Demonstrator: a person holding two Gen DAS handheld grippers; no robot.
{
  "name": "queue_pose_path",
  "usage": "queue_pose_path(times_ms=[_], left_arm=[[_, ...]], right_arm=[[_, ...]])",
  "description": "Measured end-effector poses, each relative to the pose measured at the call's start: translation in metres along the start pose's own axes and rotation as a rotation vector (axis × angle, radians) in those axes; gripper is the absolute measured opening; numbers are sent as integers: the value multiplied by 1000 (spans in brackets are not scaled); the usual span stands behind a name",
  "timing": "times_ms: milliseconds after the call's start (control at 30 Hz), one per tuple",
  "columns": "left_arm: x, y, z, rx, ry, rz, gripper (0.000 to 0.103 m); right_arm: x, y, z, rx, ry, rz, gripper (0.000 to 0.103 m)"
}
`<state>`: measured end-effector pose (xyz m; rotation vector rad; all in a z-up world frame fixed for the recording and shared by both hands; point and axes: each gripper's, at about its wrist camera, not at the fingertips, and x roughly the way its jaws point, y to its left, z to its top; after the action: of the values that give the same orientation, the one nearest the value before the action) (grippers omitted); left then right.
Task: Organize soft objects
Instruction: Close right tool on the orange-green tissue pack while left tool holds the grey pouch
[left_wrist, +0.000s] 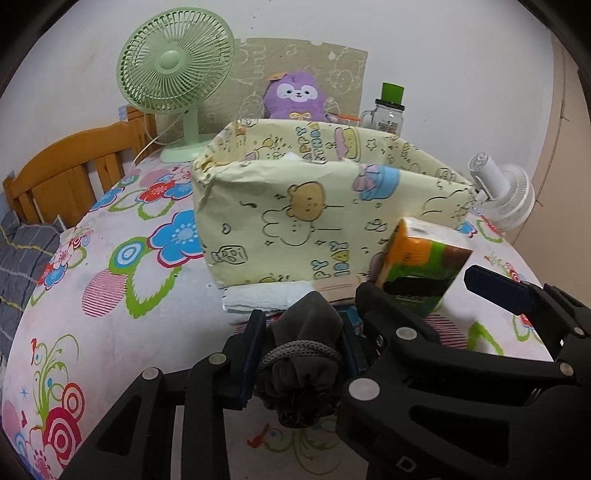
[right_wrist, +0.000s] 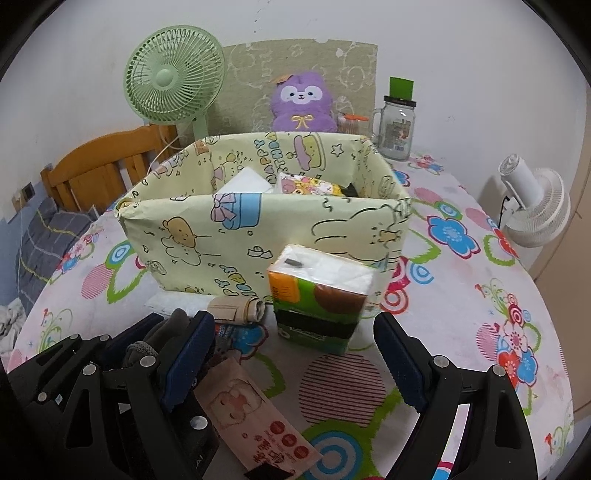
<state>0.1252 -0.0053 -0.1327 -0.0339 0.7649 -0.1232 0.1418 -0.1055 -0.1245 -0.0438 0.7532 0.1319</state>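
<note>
My left gripper (left_wrist: 301, 326) is shut on a dark grey drawstring pouch (left_wrist: 299, 354), low over the flowered tablecloth (left_wrist: 122, 280). The same pouch (right_wrist: 162, 332) shows at the lower left of the right wrist view. My right gripper (right_wrist: 291, 325) stands open, its blue pads (right_wrist: 397, 362) wide apart. A green and orange tissue pack (right_wrist: 317, 291) stands upright just ahead between its tips, with no pad pressing on it. From the left wrist view this tissue pack (left_wrist: 421, 266) sits beside the yellow cartoon-print box (left_wrist: 295, 214). A rolled beige cloth (right_wrist: 236, 308) lies in front of the box (right_wrist: 221, 236).
A flat white pack (left_wrist: 266, 297) lies at the box's foot and a printed packet (right_wrist: 255, 417) under my right gripper. The box holds a white item (right_wrist: 243, 181) and a colourful pack (right_wrist: 306, 184). Behind stand a green fan (left_wrist: 173, 77), purple plush (left_wrist: 295, 96), jar (right_wrist: 397, 129) and white fan (right_wrist: 535, 206).
</note>
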Motion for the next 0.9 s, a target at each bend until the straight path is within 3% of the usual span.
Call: queue_pose_path(times_ms=[400,900], left_arm=[[-5,-20,6,27,-16,-15,38],[10,-23,15,40,-3,-1,38]], right_arm=[[-11,-20,1,30,-19,-10,90],[9,-25,9,49,-3,9,90]])
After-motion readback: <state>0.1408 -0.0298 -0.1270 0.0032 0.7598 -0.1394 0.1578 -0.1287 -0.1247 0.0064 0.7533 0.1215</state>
